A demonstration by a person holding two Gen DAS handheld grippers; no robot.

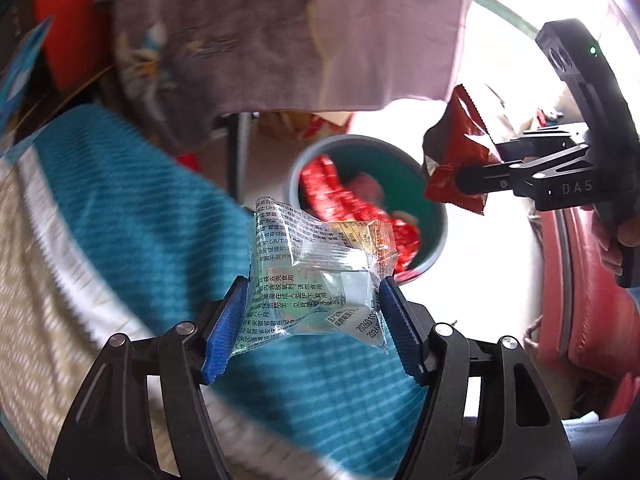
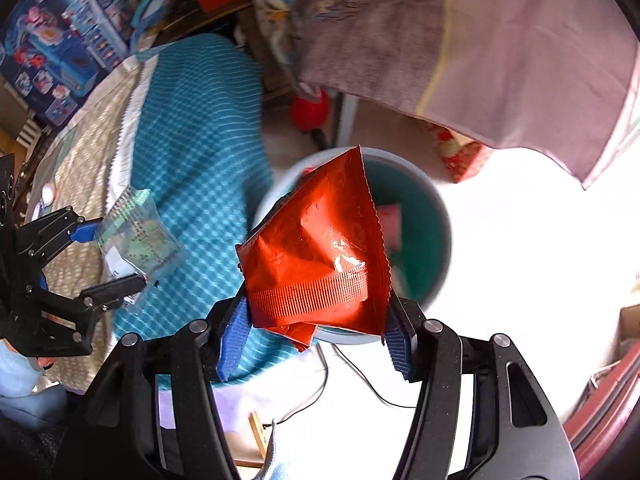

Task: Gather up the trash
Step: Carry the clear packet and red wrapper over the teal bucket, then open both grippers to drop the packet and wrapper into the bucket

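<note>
My left gripper (image 1: 314,320) is shut on a clear printed plastic wrapper (image 1: 316,272) and holds it in the air above the blue blanket, short of the bin. My right gripper (image 2: 316,332) is shut on a red foil wrapper (image 2: 320,256), held over the near rim of the bin. The round grey bin with a green inside (image 1: 424,196) stands on the floor and holds red wrappers (image 1: 340,196). In the left wrist view the right gripper (image 1: 460,180) with its red wrapper (image 1: 456,148) is to the right of the bin. In the right wrist view the left gripper (image 2: 108,256) with the clear wrapper (image 2: 136,236) is at the left.
A bed with a blue knitted blanket (image 1: 132,216) and a beige cover (image 2: 84,168) lies left of the bin (image 2: 424,240). Grey and pink cloth (image 2: 440,40) hangs above. A red padded object (image 1: 592,288) is at the right. A black cable (image 2: 360,380) runs on the bright floor.
</note>
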